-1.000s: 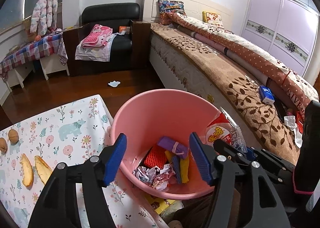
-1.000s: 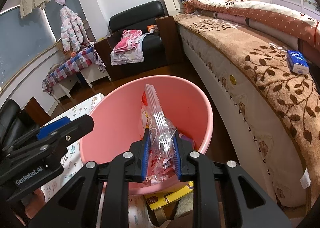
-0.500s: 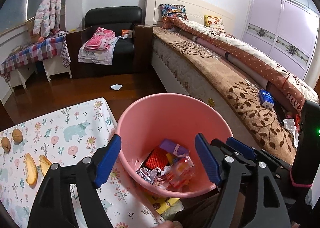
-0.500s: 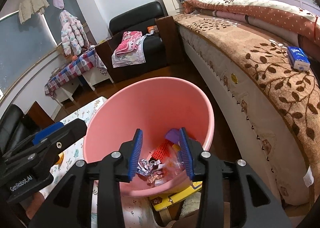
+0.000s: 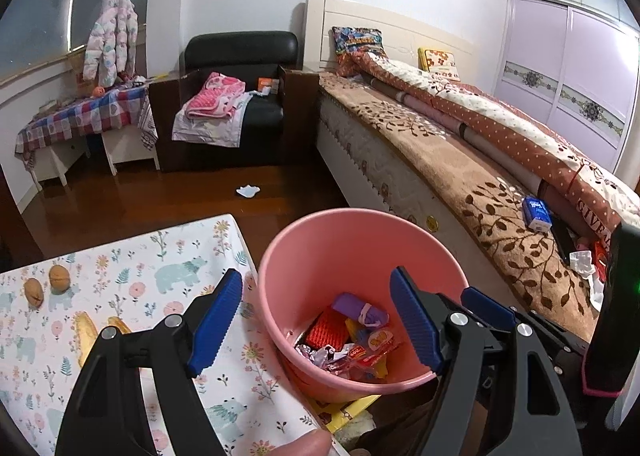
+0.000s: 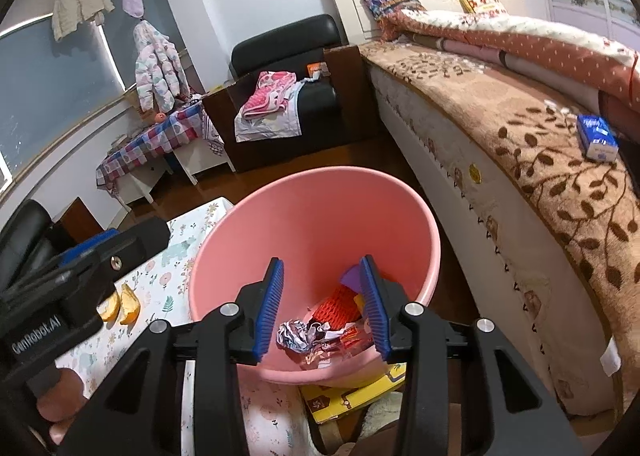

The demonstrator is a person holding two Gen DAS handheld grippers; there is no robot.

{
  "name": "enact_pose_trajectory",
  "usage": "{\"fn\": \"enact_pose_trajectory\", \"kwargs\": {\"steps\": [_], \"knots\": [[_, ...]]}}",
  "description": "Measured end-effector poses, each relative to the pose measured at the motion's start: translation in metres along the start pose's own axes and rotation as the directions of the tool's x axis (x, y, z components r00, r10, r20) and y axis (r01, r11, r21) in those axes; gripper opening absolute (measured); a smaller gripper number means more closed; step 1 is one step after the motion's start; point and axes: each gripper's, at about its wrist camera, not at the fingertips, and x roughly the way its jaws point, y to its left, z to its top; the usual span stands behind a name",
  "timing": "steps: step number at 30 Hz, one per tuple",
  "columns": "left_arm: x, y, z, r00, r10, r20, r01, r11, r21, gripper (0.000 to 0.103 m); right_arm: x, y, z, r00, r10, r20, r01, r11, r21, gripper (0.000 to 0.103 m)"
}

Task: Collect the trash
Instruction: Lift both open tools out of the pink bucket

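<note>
- Hovering over the pink bin (image 6: 320,216), the right gripper (image 6: 322,308) has its jaws part open with nothing between the blue pads (image 6: 272,308).
- Left gripper (image 5: 316,320) — jaws spread wide, empty, straddling the bin's near-left rim; the right gripper's black body shows at its right.
- Bin (image 5: 360,252) stands on the floor between the table (image 5: 120,264) and the bed (image 5: 460,160), just beside the table edge.
- Trash (image 5: 352,340) lies in a heap at the bin bottom: a red mesh piece (image 6: 338,306), a purple wrapper (image 5: 360,306), crumpled foil (image 6: 296,336), and a clear red-and-yellow snack bag (image 5: 372,348) on top.
- Table has a floral-and-bear cloth; on it are two walnuts (image 5: 46,284) and two bread pieces (image 6: 120,306), well apart from the bin.
- Yellow box (image 6: 352,392) sits under the bin's near side.
- Blue tissue pack (image 6: 598,136) lies on the brown bedspread.
- White scrap (image 5: 248,191) lies on the floor near the black armchair (image 5: 240,104).
</note>
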Motion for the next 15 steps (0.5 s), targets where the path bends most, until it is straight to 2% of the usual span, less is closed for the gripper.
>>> {"fn": "enact_pose_trajectory", "kwargs": {"steps": [10,12,15], "knots": [[-0.031,0.004,0.002,0.999,0.005,0.052,-0.005,1.000,0.004,0.075,-0.023,0.020,-0.005,0.999,-0.001,0.040,0.003,0.999,-0.036,0.051],[-0.036,0.003,0.001,0.998,0.008,0.060,-0.009,1.000,0.010,0.074,-0.027,0.022,-0.005,0.999,-0.003,0.049,0.005,0.999,-0.038,0.057],[-0.044,0.002,0.000,0.997,0.016,0.074,-0.018,1.000,0.016,0.074,-0.035,0.026,-0.004,0.997,-0.012,0.072,0.015,0.999,-0.041,0.061]]}}
